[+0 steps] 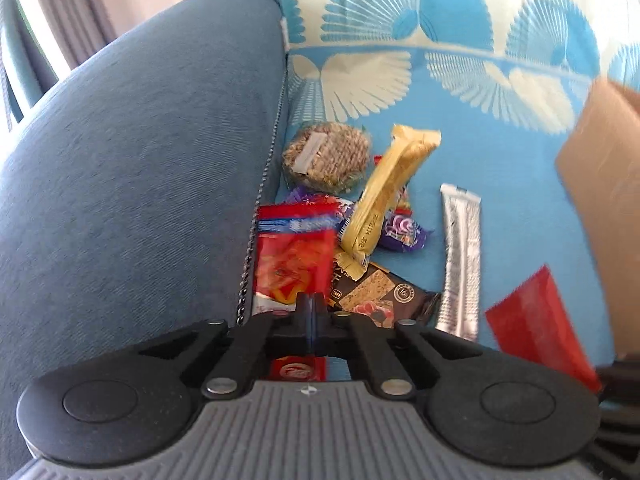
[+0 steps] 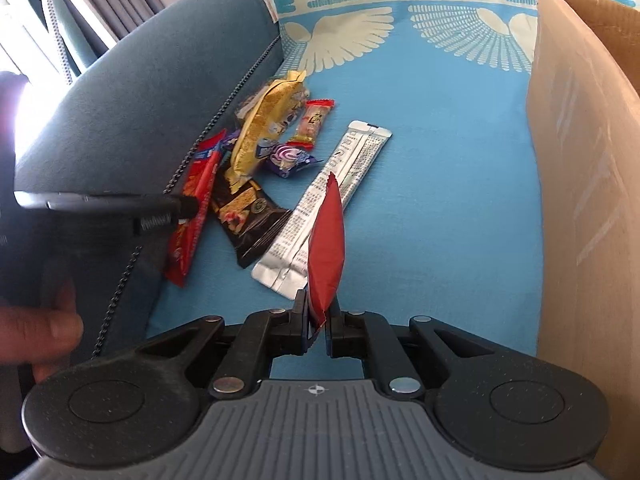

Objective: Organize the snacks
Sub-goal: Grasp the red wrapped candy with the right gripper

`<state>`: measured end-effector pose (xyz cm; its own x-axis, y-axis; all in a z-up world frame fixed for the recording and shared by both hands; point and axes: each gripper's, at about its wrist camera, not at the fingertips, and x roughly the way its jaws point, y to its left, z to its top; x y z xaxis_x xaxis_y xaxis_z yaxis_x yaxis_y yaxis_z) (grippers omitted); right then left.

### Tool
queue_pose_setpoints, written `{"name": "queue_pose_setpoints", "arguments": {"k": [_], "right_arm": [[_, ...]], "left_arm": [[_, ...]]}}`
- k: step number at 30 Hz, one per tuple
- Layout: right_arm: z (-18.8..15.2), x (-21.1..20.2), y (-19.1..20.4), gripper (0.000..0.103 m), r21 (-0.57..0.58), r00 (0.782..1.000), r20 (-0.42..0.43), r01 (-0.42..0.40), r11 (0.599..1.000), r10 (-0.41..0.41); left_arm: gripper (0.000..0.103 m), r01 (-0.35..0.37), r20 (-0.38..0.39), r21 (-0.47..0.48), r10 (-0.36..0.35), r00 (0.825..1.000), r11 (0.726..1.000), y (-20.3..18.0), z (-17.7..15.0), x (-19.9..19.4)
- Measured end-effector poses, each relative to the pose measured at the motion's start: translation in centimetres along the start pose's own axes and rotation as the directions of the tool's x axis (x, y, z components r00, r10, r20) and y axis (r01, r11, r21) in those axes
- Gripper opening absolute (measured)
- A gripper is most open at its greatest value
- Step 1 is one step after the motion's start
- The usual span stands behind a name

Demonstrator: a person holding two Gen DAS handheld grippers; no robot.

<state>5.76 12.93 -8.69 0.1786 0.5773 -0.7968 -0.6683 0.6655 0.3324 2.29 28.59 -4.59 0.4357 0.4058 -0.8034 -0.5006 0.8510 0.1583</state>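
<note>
Snacks lie in a pile on a blue patterned sofa seat. My left gripper (image 1: 309, 303) is shut on the lower edge of a red snack packet (image 1: 294, 256) beside the armrest; it also shows in the right wrist view (image 2: 188, 206). My right gripper (image 2: 318, 312) is shut on a plain red packet (image 2: 327, 240) and holds it upright above the seat; that packet also shows in the left wrist view (image 1: 538, 320). Nearby lie a gold bar (image 1: 388, 188), a silver stick pack (image 1: 460, 256), a dark cracker pack (image 1: 380, 292), a purple candy (image 1: 402, 230) and a round grain cake (image 1: 326, 156).
A cardboard box (image 2: 588, 160) stands at the right on the seat. The grey-blue armrest (image 1: 140, 160) rises at the left. A patterned cushion (image 1: 400, 8) is behind. A small red bar (image 2: 314, 122) lies past the pile. The person's hand (image 2: 36, 332) shows at lower left.
</note>
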Motion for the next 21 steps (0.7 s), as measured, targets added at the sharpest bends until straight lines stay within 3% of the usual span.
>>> {"name": "queue_pose_setpoints", "arguments": {"k": [5,11,21], "right_arm": [[-1.0,-1.1,0.5,0.007,-0.017,1.0,0.0,-0.011,1.0,0.011],[-2.5,-2.5,1.3,0.007,-0.033,1.0,0.003,-0.02,0.999,0.02],[-3.8,-3.9,2.1,0.008,-0.056,1.0,0.027,-0.001,0.998,0.002]], "left_arm": [[0.0,0.094,0.05,-0.058,-0.092,0.995,0.994,1.0,-0.2,-2.3],[0.0,0.228,0.102,-0.089,-0.219,0.97,0.97,1.3,-0.4,-5.0],[0.0,0.246,0.117,-0.109,-0.233,0.965,0.963,1.3,-0.5,-6.3]]}}
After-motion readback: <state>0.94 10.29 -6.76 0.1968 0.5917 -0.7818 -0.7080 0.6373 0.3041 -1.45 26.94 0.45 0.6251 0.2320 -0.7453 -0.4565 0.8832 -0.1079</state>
